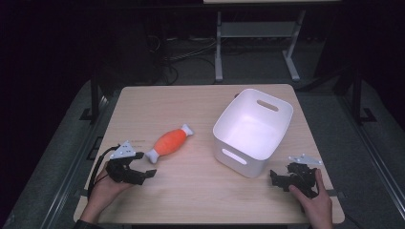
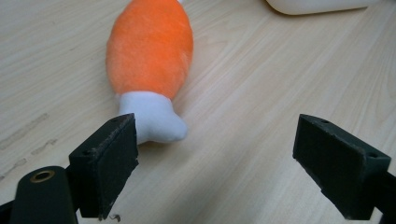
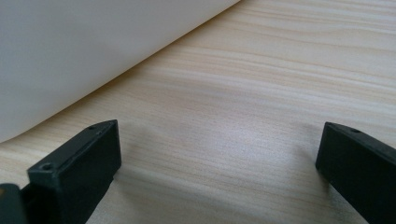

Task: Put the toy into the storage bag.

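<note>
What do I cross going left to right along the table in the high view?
Left gripper → orange plush toy → white bin → right gripper, all on the wooden table.

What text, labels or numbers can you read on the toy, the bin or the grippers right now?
None can be read.
Orange and white plush toy: plain fabric, no tag showing.
White bin: plain walls, no label.
Left gripper and right gripper: black jaws, no markings.
Table: faint dark marks near the toy, too small to read.
</note>
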